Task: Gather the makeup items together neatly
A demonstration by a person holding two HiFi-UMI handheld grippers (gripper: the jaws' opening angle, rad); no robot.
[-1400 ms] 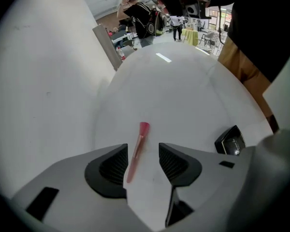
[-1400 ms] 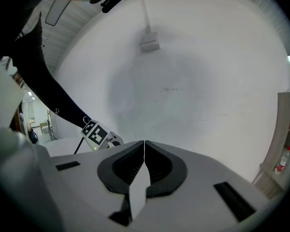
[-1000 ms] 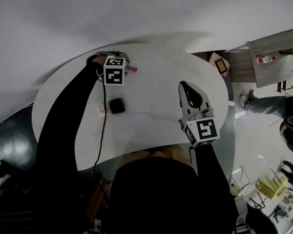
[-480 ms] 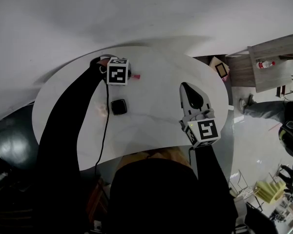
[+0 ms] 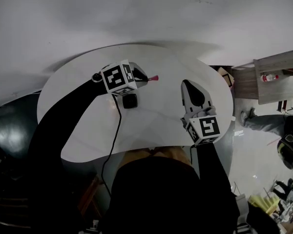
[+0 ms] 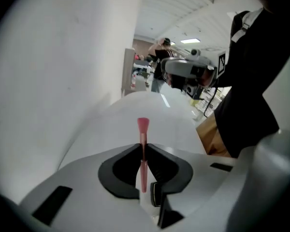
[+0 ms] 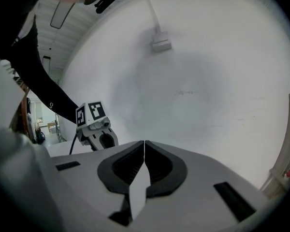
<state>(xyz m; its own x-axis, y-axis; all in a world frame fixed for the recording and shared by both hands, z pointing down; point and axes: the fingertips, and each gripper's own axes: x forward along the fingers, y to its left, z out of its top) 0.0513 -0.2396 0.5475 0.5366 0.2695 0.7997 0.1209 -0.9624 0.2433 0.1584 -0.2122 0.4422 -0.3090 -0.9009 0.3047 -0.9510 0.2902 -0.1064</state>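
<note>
right gripper (image 5: 191,92), nearest: jaws pressed together, nothing between them. mid-table (image 5: 156,123): a black square compact (image 5: 130,100). just beyond it, left gripper (image 5: 145,78), jaws just closed in, pinches a pink brush (image 5: 155,77), apparently lifted off the table. step: carrying the brush; next, probably lay it just beside the compact. brush: slim pink stem, flared tip.

My L tool (image 5: 145,78) reaches out front-left, tilted nose-down; jaws just closed in, pinching a pink brush (image 6: 143,129) btwn them. R tool (image 5: 187,85) points fwd, approx level, jaws together w/ nothing between.
</note>
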